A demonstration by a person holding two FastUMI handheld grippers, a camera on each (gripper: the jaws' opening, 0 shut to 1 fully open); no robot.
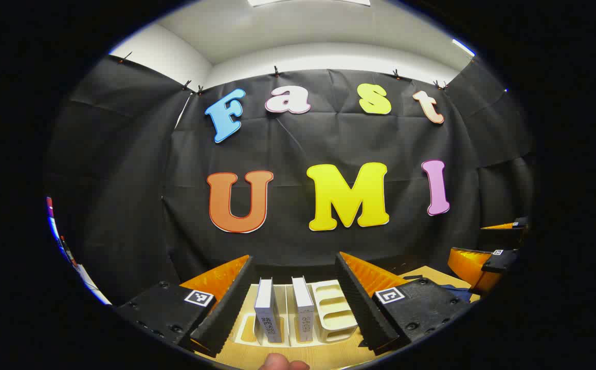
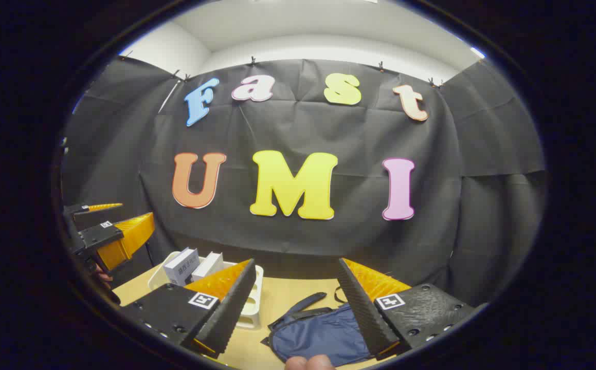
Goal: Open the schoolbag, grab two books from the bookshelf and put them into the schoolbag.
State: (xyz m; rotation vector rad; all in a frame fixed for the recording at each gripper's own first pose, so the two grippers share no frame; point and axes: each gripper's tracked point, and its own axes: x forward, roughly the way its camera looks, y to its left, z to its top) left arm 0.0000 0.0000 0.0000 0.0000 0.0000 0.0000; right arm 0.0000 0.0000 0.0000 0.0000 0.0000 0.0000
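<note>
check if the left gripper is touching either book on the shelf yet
Apart. In the left gripper view the left gripper is open, and both books stand upright in the bookshelf with clear gaps to each finger.

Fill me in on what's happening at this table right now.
A person holds a tool in each hand over a wooden table; nothing has been picked up yet. The left tool is open and points at two books standing upright in a white rack. The right tool is open too, above a blue schoolbag lying flat on the table beside the rack. Whether the bag's zip is open cannot be told. A fingertip shows at the bottom edge of the left gripper view.
</note>
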